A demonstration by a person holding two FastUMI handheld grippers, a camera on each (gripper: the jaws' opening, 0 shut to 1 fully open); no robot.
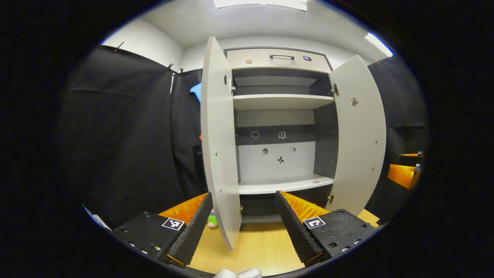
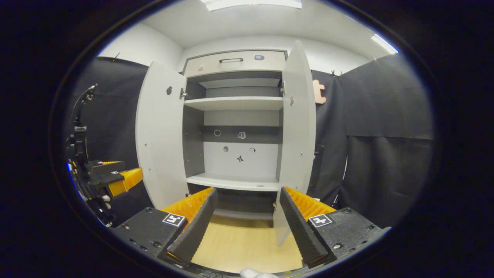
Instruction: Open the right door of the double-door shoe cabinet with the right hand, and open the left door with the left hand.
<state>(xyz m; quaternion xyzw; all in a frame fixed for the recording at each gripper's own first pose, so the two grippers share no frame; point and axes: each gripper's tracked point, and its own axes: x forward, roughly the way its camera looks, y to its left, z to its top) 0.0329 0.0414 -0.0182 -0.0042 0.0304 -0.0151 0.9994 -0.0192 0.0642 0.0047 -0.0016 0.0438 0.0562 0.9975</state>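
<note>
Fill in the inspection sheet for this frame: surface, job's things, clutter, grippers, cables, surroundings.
Surface: wood-look floor, bare in front of the cabinet.
Job's things: shoe cabinet; left door and right door both swung open; shelves bare.
Clutter: small green toy by the left door's foot.
Grippers: left gripper open, holding nothing; right gripper open, holding nothing.
Cables: nothing seen.
Surroundings: black cloth wall, white ceiling with lights.

In the left gripper view a small green thing [image 1: 212, 219] is mostly hidden behind the left door [image 1: 218, 146]; the right tool [image 1: 405, 170] (far right) is cut off by the picture's edge.
</note>
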